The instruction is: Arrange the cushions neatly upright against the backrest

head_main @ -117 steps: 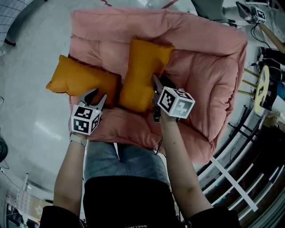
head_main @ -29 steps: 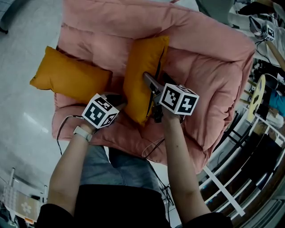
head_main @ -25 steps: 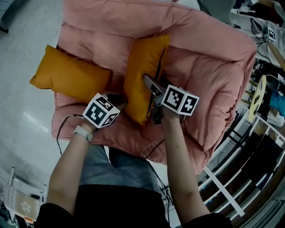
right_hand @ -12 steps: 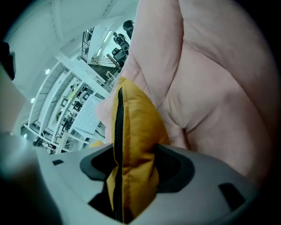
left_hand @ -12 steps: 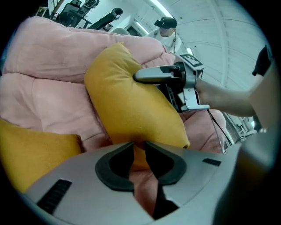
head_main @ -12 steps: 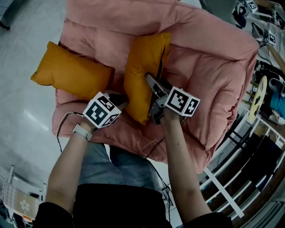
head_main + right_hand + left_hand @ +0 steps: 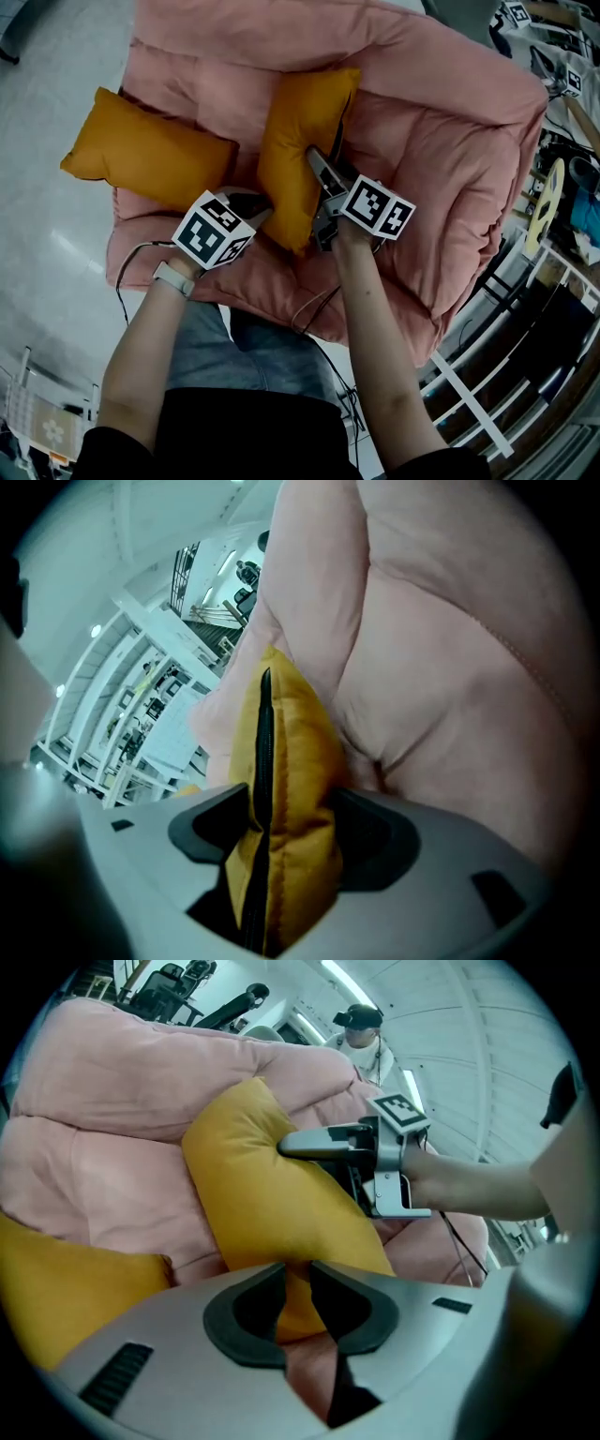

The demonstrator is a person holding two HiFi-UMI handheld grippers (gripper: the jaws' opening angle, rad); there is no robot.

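Centre cushion stood on pink sofa. Left claw pinched its lower corner; right claw, jaws just closing, gripped its zip edge.

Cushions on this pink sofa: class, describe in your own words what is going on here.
A person works a gripper in each hand. The left gripper pinches the lower corner of the middle orange cushion, which stands on edge on the pink sofa. The right gripper clamps its zipped edge, its jaws having just opened slightly. A second orange cushion lies across the sofa's arm, untouched.
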